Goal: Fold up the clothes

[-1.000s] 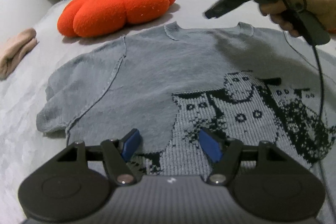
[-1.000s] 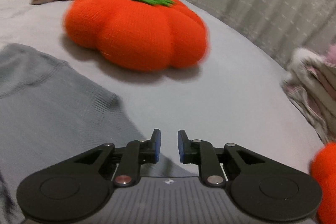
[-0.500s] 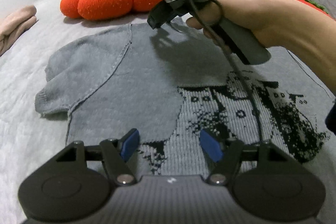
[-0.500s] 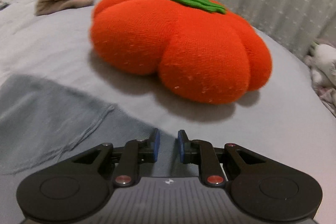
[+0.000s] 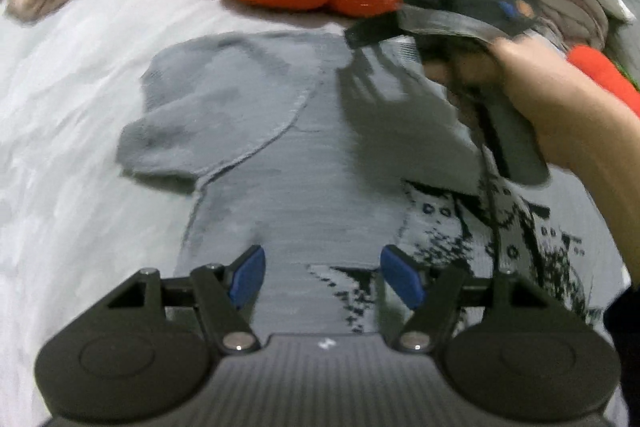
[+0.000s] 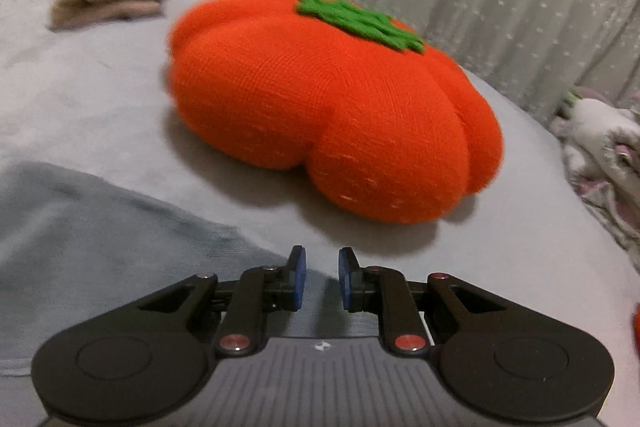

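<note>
A grey sweater (image 5: 304,163) lies flat on the bed (image 5: 80,187), collar far. The left tongs (image 5: 322,277), wide, hover at its near hem; the right tongs (image 6: 322,281), narrow and empty, reach nearest the collar.

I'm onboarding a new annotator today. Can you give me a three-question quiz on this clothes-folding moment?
1. True or false: the left gripper is clamped on the sweater.
2. What lies just beyond the sweater's collar? A) a laundry basket B) an orange pumpkin cushion C) a shoe
3. Fill in: the right gripper hangs over the sweater's ____ edge, its jaws slightly apart with no cloth between them.

Key
1. False: its jaws stand wide apart above the lower body of the sweater, holding nothing.
2. B
3. collar
</note>
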`<action>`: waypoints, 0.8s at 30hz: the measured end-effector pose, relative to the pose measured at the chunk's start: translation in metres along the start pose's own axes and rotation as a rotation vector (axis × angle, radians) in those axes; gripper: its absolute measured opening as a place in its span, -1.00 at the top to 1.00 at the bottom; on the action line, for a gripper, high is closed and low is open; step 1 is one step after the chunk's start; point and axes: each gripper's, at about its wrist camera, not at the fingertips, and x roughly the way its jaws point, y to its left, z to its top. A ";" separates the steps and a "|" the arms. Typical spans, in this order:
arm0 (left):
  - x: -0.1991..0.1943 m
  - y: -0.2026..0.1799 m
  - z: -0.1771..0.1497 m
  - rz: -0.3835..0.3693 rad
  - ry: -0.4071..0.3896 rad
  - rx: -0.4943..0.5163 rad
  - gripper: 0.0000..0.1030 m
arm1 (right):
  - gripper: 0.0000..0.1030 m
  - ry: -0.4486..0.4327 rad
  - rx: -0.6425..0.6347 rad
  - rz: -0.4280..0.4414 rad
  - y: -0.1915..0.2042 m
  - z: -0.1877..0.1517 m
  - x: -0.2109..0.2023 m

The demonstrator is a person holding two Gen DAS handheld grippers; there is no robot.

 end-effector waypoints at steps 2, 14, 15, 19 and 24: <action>-0.001 0.014 0.004 -0.022 0.013 -0.082 -0.30 | 0.67 0.001 -0.020 0.054 0.006 0.000 -0.005; -0.009 0.048 0.007 -0.055 0.048 -0.275 -0.30 | 0.14 -0.030 -0.470 0.291 0.106 0.067 -0.017; -0.010 0.051 0.007 -0.063 0.053 -0.290 -0.30 | 0.14 -0.018 -0.514 0.328 0.114 0.072 -0.018; -0.011 0.057 0.008 -0.083 0.065 -0.318 -0.30 | 0.14 0.047 -0.641 0.434 0.136 0.081 -0.015; -0.011 0.060 0.009 -0.091 0.072 -0.320 -0.29 | 0.30 0.152 -0.740 0.511 0.154 0.084 -0.002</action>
